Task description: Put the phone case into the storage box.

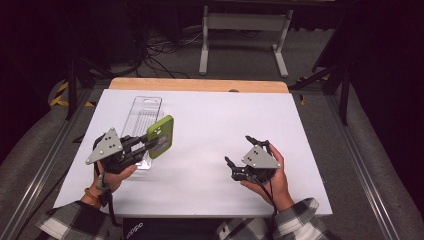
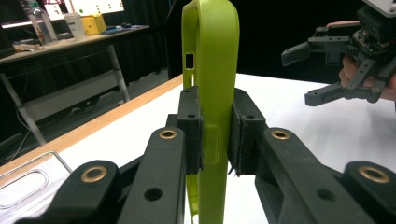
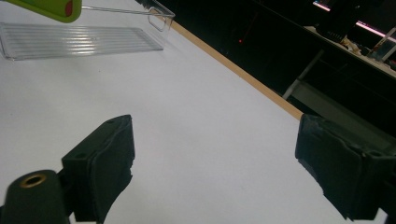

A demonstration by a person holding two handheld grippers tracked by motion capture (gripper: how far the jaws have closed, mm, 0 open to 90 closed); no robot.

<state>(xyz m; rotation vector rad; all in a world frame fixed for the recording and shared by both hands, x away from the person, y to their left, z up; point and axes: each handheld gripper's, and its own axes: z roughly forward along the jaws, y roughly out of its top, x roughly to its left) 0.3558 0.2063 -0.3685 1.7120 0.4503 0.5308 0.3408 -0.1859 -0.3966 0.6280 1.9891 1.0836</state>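
A lime-green phone case (image 1: 161, 136) (image 2: 212, 56) stands on edge above the near end of a clear plastic tray (image 1: 142, 117). My left gripper (image 1: 152, 145) (image 2: 217, 133) is shut on it, its pads (image 2: 192, 126) pressing the case's two long sides. My right gripper (image 1: 239, 150) (image 3: 224, 163) hovers open over the white table at the right, with nothing between its fingers (image 3: 105, 163). In the left gripper view the right gripper (image 2: 345, 60) shows farther off. One corner of the case (image 3: 46, 7) shows at the top left of the right gripper view.
The white table top (image 1: 210, 115) has a wooden strip (image 1: 200, 85) along its far edge. The tray (image 3: 79, 39) (image 2: 28, 179) lies lengthwise at the left. Beyond the table are cables and a white frame (image 1: 245, 30) on the floor. Metal rails run along both sides.
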